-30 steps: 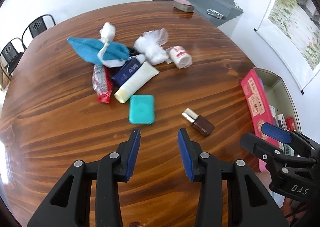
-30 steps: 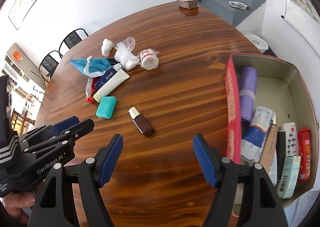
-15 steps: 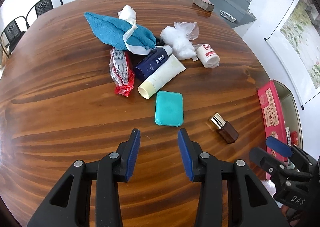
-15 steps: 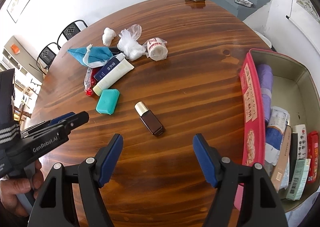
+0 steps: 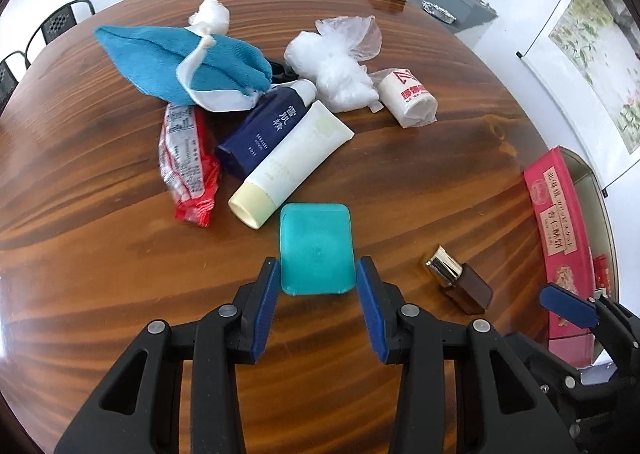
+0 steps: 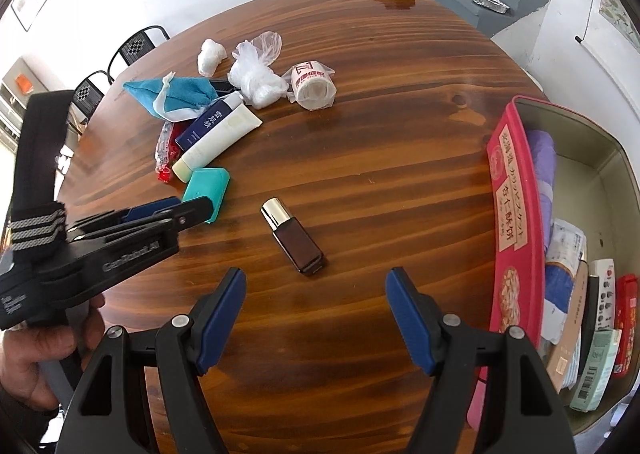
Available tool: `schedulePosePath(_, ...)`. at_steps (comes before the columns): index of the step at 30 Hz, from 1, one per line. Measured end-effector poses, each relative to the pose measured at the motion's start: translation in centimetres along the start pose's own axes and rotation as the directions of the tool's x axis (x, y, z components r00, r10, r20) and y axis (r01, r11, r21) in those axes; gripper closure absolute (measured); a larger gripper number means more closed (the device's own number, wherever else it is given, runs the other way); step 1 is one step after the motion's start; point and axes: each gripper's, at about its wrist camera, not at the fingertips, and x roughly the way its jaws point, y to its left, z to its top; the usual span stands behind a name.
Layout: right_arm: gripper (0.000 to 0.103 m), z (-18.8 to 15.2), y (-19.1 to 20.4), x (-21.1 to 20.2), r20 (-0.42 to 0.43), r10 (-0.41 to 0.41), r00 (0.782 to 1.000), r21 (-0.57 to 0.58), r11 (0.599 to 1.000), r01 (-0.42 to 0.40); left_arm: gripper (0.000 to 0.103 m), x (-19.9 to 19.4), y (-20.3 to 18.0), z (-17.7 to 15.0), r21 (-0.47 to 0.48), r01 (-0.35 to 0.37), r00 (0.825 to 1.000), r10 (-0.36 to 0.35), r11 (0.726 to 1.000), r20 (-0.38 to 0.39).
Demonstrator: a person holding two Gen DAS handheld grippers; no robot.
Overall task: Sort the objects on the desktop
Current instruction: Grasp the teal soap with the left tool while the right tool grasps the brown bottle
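On the round wooden tabletop (image 5: 100, 213), our left hand-held gripper (image 5: 316, 286) spreads around the near end of the teal plastic case (image 5: 316, 246), rigid, light and probably slick, best pinched across its long flat sides, while our right hand-held gripper (image 6: 316, 290) hangs spread.

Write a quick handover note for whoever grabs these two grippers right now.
Left gripper: open, fingers either side of the teal soap case, not yet closed on it.
Right gripper: open, empty, above the table near the brown bottle.
Done: several items already lie in the red tin at the right.
Left: soap case, brown bottle, and the pile of blue cloth, tubes, red packet, plastic bag and white roll.
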Motion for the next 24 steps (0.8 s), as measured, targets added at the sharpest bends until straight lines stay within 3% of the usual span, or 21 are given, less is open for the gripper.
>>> schedulePosePath(12, 0.027, 0.7, 0.3, 2.0, -0.031, -0.01, 0.999, -0.008, 1.0, 0.01, 0.049, 0.8, -0.3, 0.5, 0.083, -0.026, 0.998, 0.022, 0.996, 0.05)
schedulePosePath(13, 0.027, 0.8, 0.4, 2.1, -0.031, -0.012, 0.999, -0.013, 1.0, 0.012, 0.05, 0.8, -0.3, 0.4, 0.091, -0.026, 0.998, 0.021, 0.996, 0.054)
schedulePosePath(15, 0.027, 1.0, 0.5, 2.5, -0.034, -0.017, 0.999, -0.023, 1.0, 0.016, 0.06, 0.7, -0.4, 0.1, 0.116, -0.03, 0.998, 0.023, 0.993, 0.063)
schedulePosePath(24, 0.027, 1.9, 1.5, 4.5, -0.045, -0.016, 0.999, -0.093, 0.996, 0.012, 0.06, -0.8, 0.6, -1.0, 0.094, -0.042, 0.997, 0.036, 0.995, 0.067)
